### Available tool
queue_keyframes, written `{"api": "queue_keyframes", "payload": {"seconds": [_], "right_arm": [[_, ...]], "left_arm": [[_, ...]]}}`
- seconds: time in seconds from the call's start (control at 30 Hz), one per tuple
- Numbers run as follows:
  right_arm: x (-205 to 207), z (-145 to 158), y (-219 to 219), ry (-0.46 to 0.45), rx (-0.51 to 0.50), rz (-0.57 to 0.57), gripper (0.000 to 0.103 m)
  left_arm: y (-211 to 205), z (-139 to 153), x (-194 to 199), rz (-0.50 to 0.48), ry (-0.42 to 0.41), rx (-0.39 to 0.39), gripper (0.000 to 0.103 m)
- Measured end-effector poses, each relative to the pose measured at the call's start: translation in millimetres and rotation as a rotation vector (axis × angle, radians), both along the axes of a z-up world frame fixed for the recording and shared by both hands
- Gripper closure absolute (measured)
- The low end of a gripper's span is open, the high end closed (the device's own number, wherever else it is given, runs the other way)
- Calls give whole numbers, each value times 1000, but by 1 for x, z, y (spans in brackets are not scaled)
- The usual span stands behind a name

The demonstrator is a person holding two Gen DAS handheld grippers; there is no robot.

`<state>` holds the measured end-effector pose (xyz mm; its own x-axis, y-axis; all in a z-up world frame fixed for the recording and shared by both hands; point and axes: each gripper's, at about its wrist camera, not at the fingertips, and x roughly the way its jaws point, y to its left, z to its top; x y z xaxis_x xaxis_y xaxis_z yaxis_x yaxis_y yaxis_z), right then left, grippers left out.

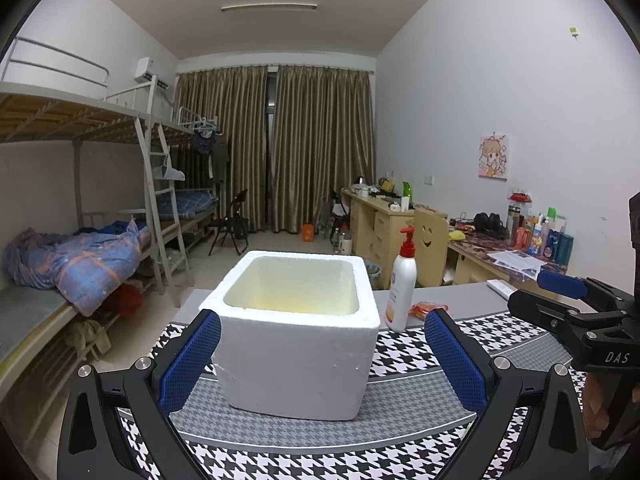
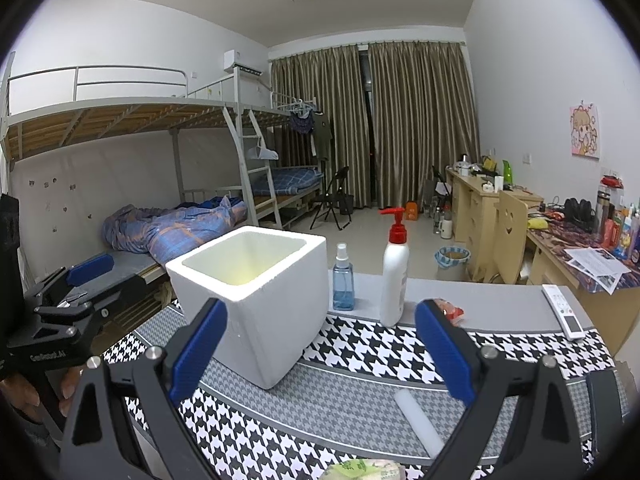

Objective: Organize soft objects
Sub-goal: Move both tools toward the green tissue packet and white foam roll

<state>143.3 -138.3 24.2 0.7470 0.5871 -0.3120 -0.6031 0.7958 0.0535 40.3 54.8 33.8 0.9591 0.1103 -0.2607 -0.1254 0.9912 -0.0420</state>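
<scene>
With both my left gripper (image 1: 322, 356) and right gripper (image 2: 320, 354) spread and empty, nothing is packed yet: the foam box (image 2: 256, 300) stands empty mid-table, so next I should pinch the near white foam roll (image 2: 418, 424).

Open mat (image 2: 360, 396) right of the foam box (image 2: 256, 300); pump bottle (image 2: 394, 280), spray bottle (image 2: 343, 282), perhaps a wrapper behind.

This is a shared dormitory room. Metal bunk beds (image 2: 132, 120) line one wall. Cluttered wooden desks (image 2: 496, 204) face them, beside drawn curtains (image 2: 372, 120).
</scene>
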Motion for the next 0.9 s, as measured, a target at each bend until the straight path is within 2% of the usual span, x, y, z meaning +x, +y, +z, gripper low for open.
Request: {"api": "queue_keyframes", "payload": {"seconds": [0.57,0.8,0.9], "right_arm": [[-2,-23,-11,23,-12,-8,6],[1,-31,-19,45,-10,-30,6],[3,-34,-24,59,-4,-40,6]], "left_arm": [[0,-16,-6,-17,13,-22,1],[-6,-28,-4,-78,43,-46,1],[-10,-31,-4,-82,39,-29,1]]}}
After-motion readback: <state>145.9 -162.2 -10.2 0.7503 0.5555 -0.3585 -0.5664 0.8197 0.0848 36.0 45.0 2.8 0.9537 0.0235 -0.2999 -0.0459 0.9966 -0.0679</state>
